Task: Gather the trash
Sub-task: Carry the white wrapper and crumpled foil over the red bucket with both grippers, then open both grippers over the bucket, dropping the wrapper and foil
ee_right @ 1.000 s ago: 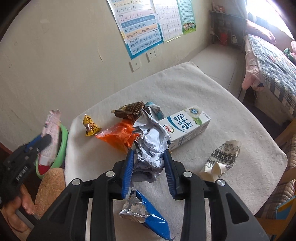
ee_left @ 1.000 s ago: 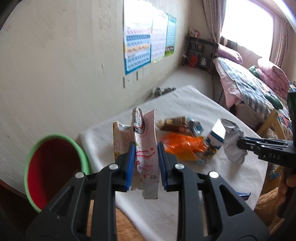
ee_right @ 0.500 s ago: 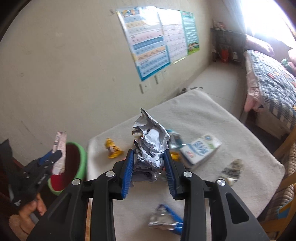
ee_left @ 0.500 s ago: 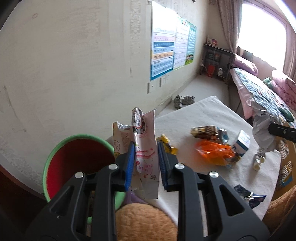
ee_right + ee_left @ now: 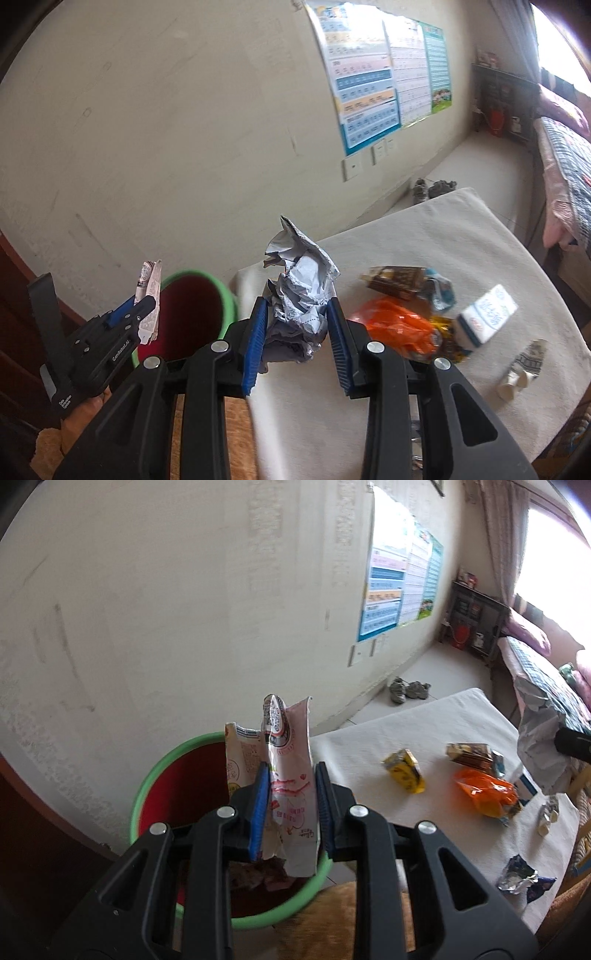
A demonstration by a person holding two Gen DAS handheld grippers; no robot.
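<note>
Left gripper: our left gripper (image 5: pixel 289 806) was clamped on a flattened pink-and-white paper drink carton (image 5: pixel 286 771), held upright between its blue pads.
Carton's place: it hung just above the near rim of the green-rimmed red plastic bin (image 5: pixel 162 771), which lay directly below and ahead of the left gripper; some scraps already lay in the bin's bottom.
Right gripper: our right gripper (image 5: pixel 297 341) was closed on a crumpled ball of grey-white paper wrapper (image 5: pixel 301 295), over the near edge of the white cloth-covered table (image 5: pixel 424 236), with the bin ahead and to its left.
Left behind: an orange plastic bag (image 5: pixel 395 326), a brown snack packet (image 5: pixel 397 280), a white-and-blue milk box (image 5: pixel 485 317) and a small yellow wrapper (image 5: pixel 404 770) lay on the table ahead and right of the grippers.
Risk, as we judged it: the carton sat close to the bin's near rim, so releasing there could tip it onto the rim or outside; the light carton could also cling to a pad.
Second risk: both grippers were converging on one opening, and the right could knock the left or drop its paper short onto the table edge.
Change: a second ago the left gripper was over the table with the bin off to its left; now it was above the bin, and the right had lifted its paper off the pile toward it.
</note>
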